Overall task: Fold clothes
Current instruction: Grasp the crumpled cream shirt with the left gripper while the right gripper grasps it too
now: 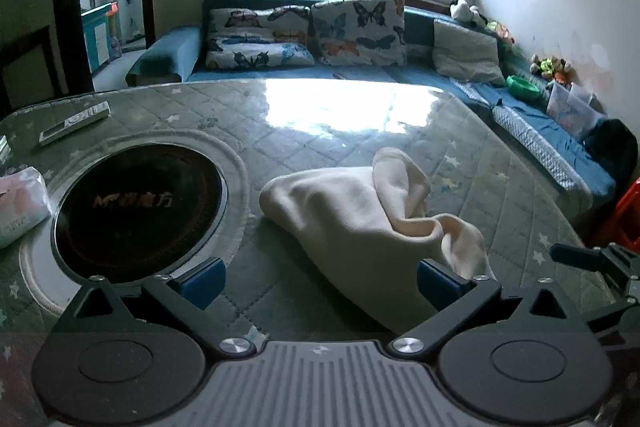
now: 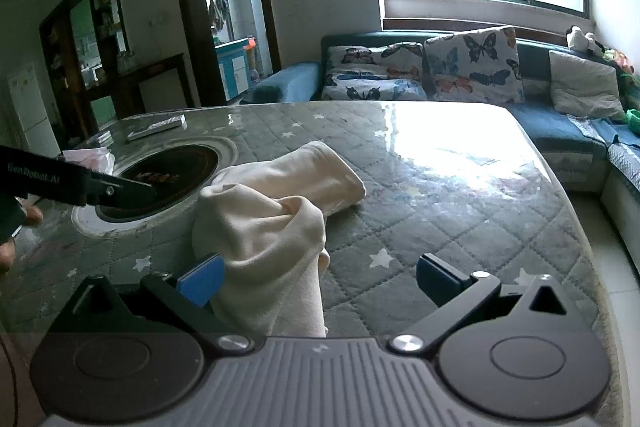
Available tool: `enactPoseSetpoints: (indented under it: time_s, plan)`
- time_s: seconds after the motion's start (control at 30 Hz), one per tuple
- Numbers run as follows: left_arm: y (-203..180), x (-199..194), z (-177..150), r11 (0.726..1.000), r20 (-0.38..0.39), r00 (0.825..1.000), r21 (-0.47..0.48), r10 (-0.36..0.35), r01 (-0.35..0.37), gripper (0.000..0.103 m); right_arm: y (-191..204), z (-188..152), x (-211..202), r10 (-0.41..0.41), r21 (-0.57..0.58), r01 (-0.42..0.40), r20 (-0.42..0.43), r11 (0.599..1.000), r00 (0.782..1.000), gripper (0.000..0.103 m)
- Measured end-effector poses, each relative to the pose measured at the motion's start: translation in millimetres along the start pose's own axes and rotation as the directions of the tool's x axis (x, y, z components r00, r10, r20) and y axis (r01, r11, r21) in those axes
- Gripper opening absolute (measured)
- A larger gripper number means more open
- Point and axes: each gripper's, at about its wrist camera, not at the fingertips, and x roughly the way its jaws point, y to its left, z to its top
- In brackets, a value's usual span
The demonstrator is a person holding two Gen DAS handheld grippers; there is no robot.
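A cream garment [image 1: 352, 219] lies crumpled on the quilted grey table cover [image 1: 320, 131]. In the left wrist view my left gripper [image 1: 320, 283] is open, its blue pads wide apart, with the garment's near end running down between them close to the right pad [image 1: 436, 283]. In the right wrist view the same garment [image 2: 272, 215] is bunched and folded over itself. My right gripper [image 2: 316, 281] is open, and the cloth hangs beside its left pad [image 2: 200, 283]. The left gripper's black body [image 2: 76, 187] shows at the left edge.
A round black burner [image 1: 136, 211] is set into the table at the left. A remote [image 1: 74, 123] and a tissue pack [image 1: 20, 203] lie near it. A blue sofa [image 1: 400, 67] with butterfly pillows [image 1: 304, 31] runs behind and to the right. A red stool [image 1: 620, 215] stands at the right.
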Motion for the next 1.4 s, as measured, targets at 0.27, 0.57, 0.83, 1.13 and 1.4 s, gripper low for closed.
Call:
enactPoseSetpoints:
  time_s: [0.27,0.57,0.83,1.13,1.4]
  plan:
    - [3.4,13.0,5.3,0.999,-0.028,0.999,-0.026,0.018,-0.019,0.103,-10.5,-1.7,-4.6,0.028,0.036,-0.026,-0.039,0.999,0.999,0.103]
    - [-33.5,25.2,37.8,0.993,-0.005,1.0,0.116,-0.008,0.008,0.102,-34.2,-1.3,-2.4,0.074,0.09,-0.067,-0.074,0.994,0.994,0.084]
    - [-80.5,85.1,63.5,0.969,-0.066,0.998,0.244,-0.016,0.031,0.098,-42.9,-2.3,3.0,0.124,0.111,-0.114,-0.091,0.987,0.988,0.071]
    - [-74.2,137.2,65.5,0.979,-0.182,0.983,0.203,0.015,0.023,0.069,-47.5,3.0,23.0,0.177,0.116,-0.163,-0.122,0.98,0.977,0.063]
    - [-48.4,119.4,63.6,0.991,-0.156,0.987,0.124,-0.039,0.059,0.015,-37.8,7.8,44.1,0.219,0.103,-0.205,-0.148,0.973,0.965,0.036]
